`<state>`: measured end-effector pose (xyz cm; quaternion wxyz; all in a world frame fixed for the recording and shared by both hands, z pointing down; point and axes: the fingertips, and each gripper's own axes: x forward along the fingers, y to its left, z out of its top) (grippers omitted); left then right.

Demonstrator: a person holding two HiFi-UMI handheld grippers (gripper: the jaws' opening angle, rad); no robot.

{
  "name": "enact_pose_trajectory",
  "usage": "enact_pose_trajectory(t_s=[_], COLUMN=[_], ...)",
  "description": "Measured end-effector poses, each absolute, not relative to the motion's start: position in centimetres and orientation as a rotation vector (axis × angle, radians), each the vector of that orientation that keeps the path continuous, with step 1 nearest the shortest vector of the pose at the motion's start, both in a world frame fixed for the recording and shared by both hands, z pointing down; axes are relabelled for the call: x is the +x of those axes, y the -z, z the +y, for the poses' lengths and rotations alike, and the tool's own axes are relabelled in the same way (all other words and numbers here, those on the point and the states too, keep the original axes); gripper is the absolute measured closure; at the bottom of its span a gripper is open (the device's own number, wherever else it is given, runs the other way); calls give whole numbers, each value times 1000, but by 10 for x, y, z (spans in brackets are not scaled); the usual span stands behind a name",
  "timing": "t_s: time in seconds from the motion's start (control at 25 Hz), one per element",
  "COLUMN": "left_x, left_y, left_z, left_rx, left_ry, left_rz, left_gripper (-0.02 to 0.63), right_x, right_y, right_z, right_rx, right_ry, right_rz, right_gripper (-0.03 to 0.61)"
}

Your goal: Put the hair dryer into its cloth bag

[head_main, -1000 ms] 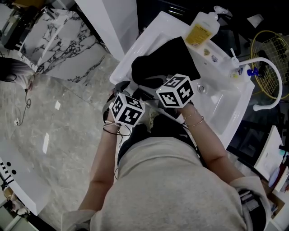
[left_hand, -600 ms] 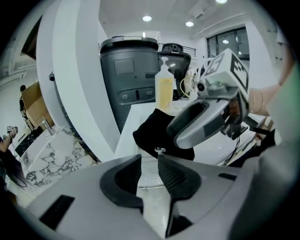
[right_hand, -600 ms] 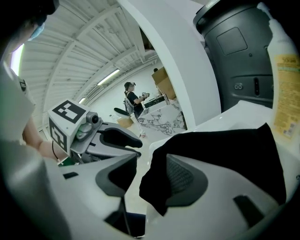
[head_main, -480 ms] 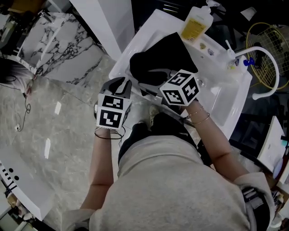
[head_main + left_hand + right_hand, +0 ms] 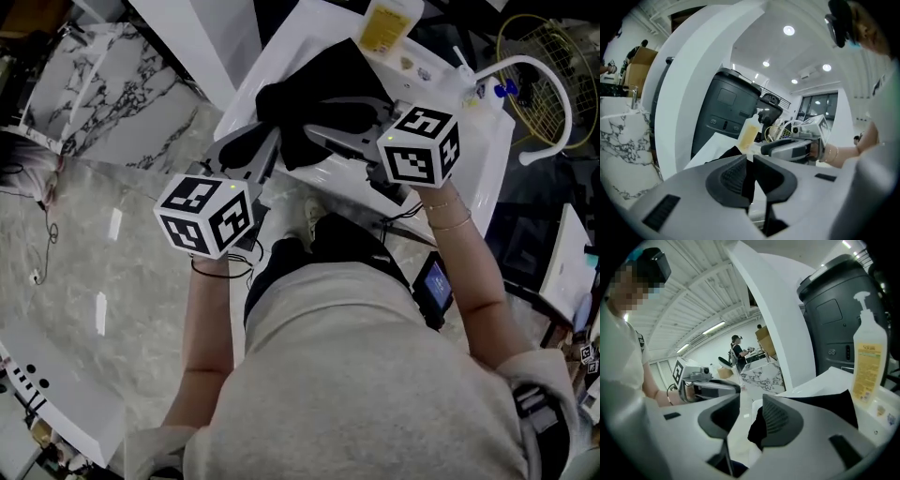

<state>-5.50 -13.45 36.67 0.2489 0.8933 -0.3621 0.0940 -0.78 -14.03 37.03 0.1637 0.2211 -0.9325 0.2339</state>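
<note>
The black cloth bag (image 5: 328, 89) is seen lying on the white bench (image 5: 267, 70), just in front of a yellow pump bottle (image 5: 386, 23) and to the left of the curved white tap (image 5: 525, 66). Its far part is spread flat. The end nearer the person is bunched into a rounded lump by the front edge of the bench.

The left tool (image 5: 749, 158) is held at the left side of that lump. Its jaws have just been closing and are drawn almost together, so that only a narrow dark slit is left between the ribbed pads. Whether cloth is caught in the slit cannot be told.

The right tool (image 5: 751, 399) is held at the near right side of the bag and is angled towards the left tool. Its jaws have just been closing a little, yet they stand wide apart and nothing is pinched between them. Pale floor and the left tool are seen through the gap. A fold of black cloth shows just beside and below the pad on the right of that view; whether it is touched cannot be made out.

A marble-patterned panel (image 5: 94, 84) is seen at the far left, and a yellow wire basket (image 5: 548, 56) stands behind the tap.
</note>
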Motion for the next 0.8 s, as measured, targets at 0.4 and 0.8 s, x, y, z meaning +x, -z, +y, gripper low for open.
enact_pose_trajectory(t_s=[0.4, 0.8], left_x=[-26, 11], left_y=[-357, -347], left_z=[-120, -122], left_rx=[2534, 2573], left_ry=[-336, -308], left_rz=[-867, -872], left_gripper=[572, 595], right_x=[4, 33], right_y=[-293, -284], right_z=[-101, -98], right_rx=[478, 652], right_ry=[-643, -702], right_rz=[-2899, -2990], right_gripper=[521, 580])
